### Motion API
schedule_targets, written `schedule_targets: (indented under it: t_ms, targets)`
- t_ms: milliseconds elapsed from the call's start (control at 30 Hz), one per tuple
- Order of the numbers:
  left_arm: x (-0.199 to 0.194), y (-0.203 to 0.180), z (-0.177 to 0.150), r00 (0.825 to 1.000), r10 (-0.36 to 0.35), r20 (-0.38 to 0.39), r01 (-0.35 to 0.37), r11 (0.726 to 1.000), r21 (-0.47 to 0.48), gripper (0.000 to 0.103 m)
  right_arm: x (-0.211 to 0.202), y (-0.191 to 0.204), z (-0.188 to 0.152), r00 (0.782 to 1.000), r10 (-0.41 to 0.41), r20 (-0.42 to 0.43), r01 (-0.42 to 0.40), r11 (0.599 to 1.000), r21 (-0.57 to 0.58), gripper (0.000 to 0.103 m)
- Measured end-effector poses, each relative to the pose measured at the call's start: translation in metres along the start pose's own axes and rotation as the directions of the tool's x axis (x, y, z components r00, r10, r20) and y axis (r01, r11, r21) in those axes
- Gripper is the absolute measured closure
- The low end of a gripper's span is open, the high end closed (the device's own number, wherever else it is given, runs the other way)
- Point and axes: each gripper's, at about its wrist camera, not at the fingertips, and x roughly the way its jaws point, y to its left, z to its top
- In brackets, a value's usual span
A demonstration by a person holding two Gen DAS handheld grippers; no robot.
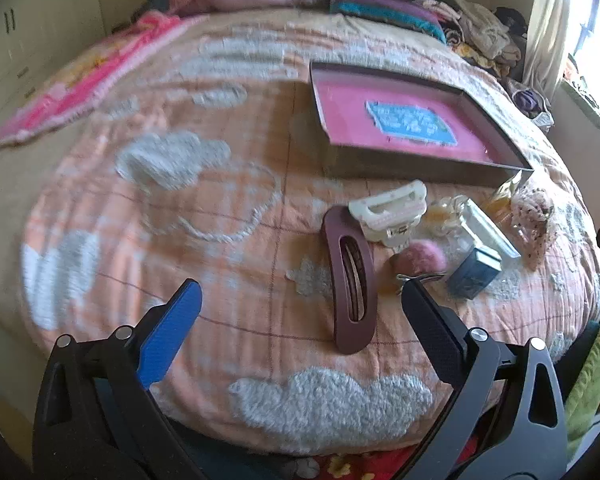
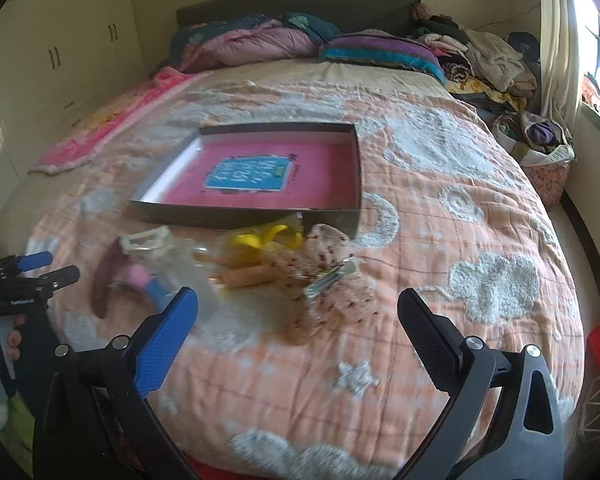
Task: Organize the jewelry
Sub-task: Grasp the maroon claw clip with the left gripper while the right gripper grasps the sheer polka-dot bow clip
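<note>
1. Left gripper (image 1: 300,292): jaws spread wide, nothing between them. It hovers over the near part of the bed, above a long maroon oval plastic hair clip (image 1: 350,280) lying on the peach quilt with white tufted clouds (image 1: 328,404).
2. Right gripper (image 2: 298,300): jaws also wide, empty, aimed at the heap of small things in front of the box.
3. Shallow dark cardboard box with a pink floor (image 2: 356,168) sits mid-bed. Only a blue printed panel (image 2: 248,174) shows on its floor; no accessory is inside it, as far as either view shows.
4. The heap lies on the quilt just beside the box's near wall: a cream plastic claw clip (image 1: 388,210) touching the maroon clip's far end, a pink fuzzy pompom (image 1: 418,258), a small blue carton (image 1: 474,274), a pale rectangular case (image 1: 488,230), a sheer speckled fabric pouch (image 2: 332,268), a silver metal clip (image 2: 332,278) resting on that pouch, yellow plastic pieces (image 2: 266,238) and clear wrappings.
5. Progress, by my reading: barely begun or not begun. Every piece seems to be outside the box and unsorted; all the picking and placing remains.
6. Writing: white lettering on the blue panel, blurred in both views; unreadable. No brand legible on the carton.
</note>
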Motion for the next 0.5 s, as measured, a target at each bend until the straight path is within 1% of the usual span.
schedule_targets:
  t_ms: [33,100,233,300,333,400,467,500]
  targets:
    - [0.007,0.001,0.000,1.000,-0.010,-0.017,0.010,1.000,-0.012,0.013,0.007,-0.004,0.000,1.000,-0.013,-0.007,0.013,1.000,-0.004,0.004]
    - [0.015,0.001,-0.001,0.999,-0.009,-0.033,0.009,1.000,-0.017,0.017,0.018,-0.008,0.000,0.999,-0.033,-0.024,0.033,0.999,-0.010,0.004]
    - [0.027,0.000,-0.004,0.998,-0.033,-0.055,0.031,0.999,-0.032,0.026,0.039,-0.014,0.003,0.998,-0.042,-0.045,0.041,0.999,-0.025,0.004]
    - [0.031,-0.004,-0.004,0.998,-0.039,-0.059,0.037,0.999,-0.025,0.033,0.047,-0.015,0.005,0.997,-0.046,-0.055,0.044,0.998,-0.036,0.004]
    - [0.033,-0.005,-0.005,0.997,-0.045,-0.064,0.043,0.999,-0.023,0.038,0.053,-0.015,0.006,0.997,-0.046,-0.059,0.043,0.998,-0.049,0.004]
    - [0.037,-0.007,-0.006,0.995,-0.059,-0.075,0.057,0.998,-0.031,0.041,0.061,-0.014,0.007,0.997,-0.049,-0.063,0.045,0.997,-0.069,0.004]
    - [0.041,-0.010,-0.006,0.995,-0.072,-0.076,0.071,0.997,-0.021,0.052,0.070,-0.015,0.008,0.996,-0.048,-0.072,0.042,0.996,-0.081,0.004]
    - [0.042,-0.012,-0.006,0.994,-0.079,-0.074,0.078,0.997,-0.018,0.054,0.073,-0.016,0.008,0.996,-0.047,-0.073,0.041,0.996,-0.082,0.004]
